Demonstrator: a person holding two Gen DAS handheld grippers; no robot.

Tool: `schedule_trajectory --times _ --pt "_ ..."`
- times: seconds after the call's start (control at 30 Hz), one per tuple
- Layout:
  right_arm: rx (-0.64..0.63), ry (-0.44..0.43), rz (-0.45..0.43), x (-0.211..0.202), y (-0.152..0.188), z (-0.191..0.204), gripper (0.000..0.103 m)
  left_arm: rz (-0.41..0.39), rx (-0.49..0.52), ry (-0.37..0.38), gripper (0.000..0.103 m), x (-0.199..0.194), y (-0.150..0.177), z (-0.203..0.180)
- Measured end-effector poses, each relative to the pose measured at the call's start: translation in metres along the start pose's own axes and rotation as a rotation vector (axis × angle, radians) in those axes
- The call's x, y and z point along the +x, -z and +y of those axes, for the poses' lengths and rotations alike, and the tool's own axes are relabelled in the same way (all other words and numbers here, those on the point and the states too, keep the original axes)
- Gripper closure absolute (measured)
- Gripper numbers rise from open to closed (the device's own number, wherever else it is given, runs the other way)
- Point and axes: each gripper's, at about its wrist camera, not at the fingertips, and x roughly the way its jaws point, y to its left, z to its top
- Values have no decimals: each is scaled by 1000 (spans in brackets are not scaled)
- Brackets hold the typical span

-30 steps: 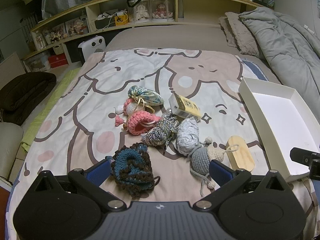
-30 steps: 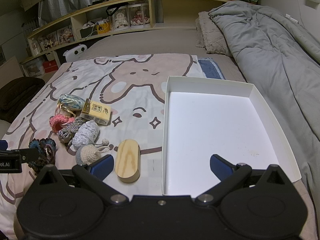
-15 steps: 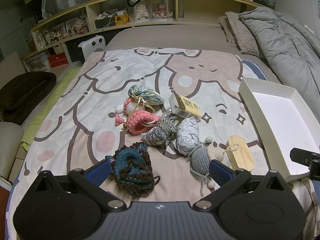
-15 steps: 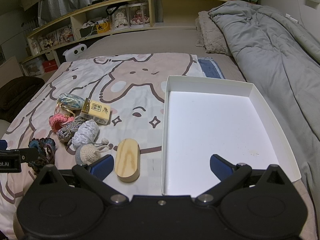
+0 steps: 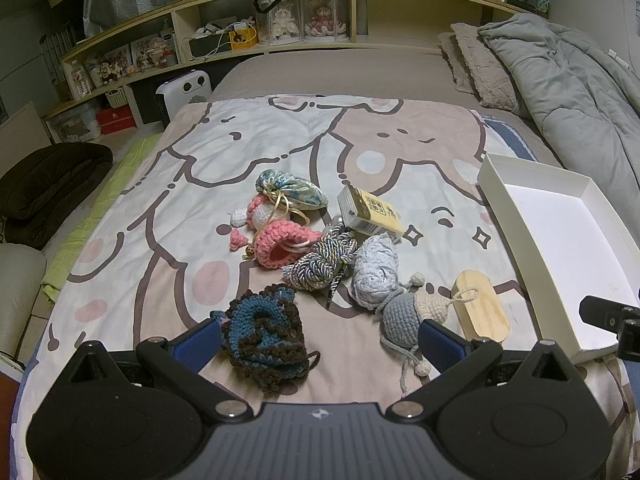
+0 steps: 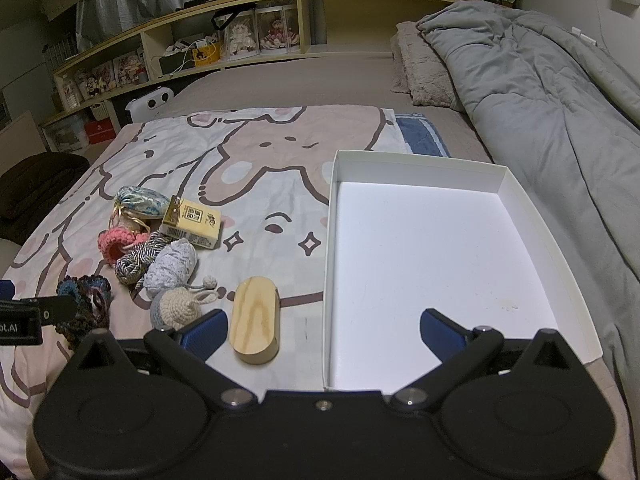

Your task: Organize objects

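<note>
Both tongs are spread wide and hold nothing. The left gripper (image 5: pixel 318 338) hangs low over the near edge of a bed, w/ a blue-brown crochet pouch (image 5: pixel 264 332) just ahead between its blue pads. The right gripper (image 6: pixel 320 330) hangs over the near end of a white tray (image 6: pixel 516 192), which is empty and sits on the right of the cartoon blanket (image 5: pixel 256 148). The things to sort lie in a loose cluster left of the tray: pink crochet piece (image 5: pixel 280 242), satin drawstring bag (image 5: pixel 290 192), twisted cord bundle (image 5: pixel 320 264), pale yarn ball (image 5: pixel 376 274), grey-cream crochet toy (image 5: pixel 412 312) w/ dangling strings, yellow carton (image 5: pixel 372 214), and an oval wood block (image 6: pixel 256 324) nearest the tray. Judged by look: knits and yarn are light, soft, squashy, so pinch through the bulk at the middle, not by loose strings, which may snag neighbours. The carton is stiff w/ flat sides; take it across the narrow faces. The block is hard, smooth, probably heaviest and likeliest to slip; take it across its short width.
</note>
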Motion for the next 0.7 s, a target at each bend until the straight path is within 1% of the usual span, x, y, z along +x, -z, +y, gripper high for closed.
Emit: schedule_trajectory --times 0.37,0.53,0.63,0.7 --pt "-4 8 -15 -1 1 0 0 -3 -3 1 0 -2 -1 0" --pt "2 27 -56 -3 -1 2 0 -34 -18 -1 0 -8 -8 4" --pt "17 37 -79 -3 -6 3 0 -53 -37 -20 0 -10 -12 8" --pt "28 29 -96 -1 -9 4 0 -62 -53 -39 0 -11 -16 12"
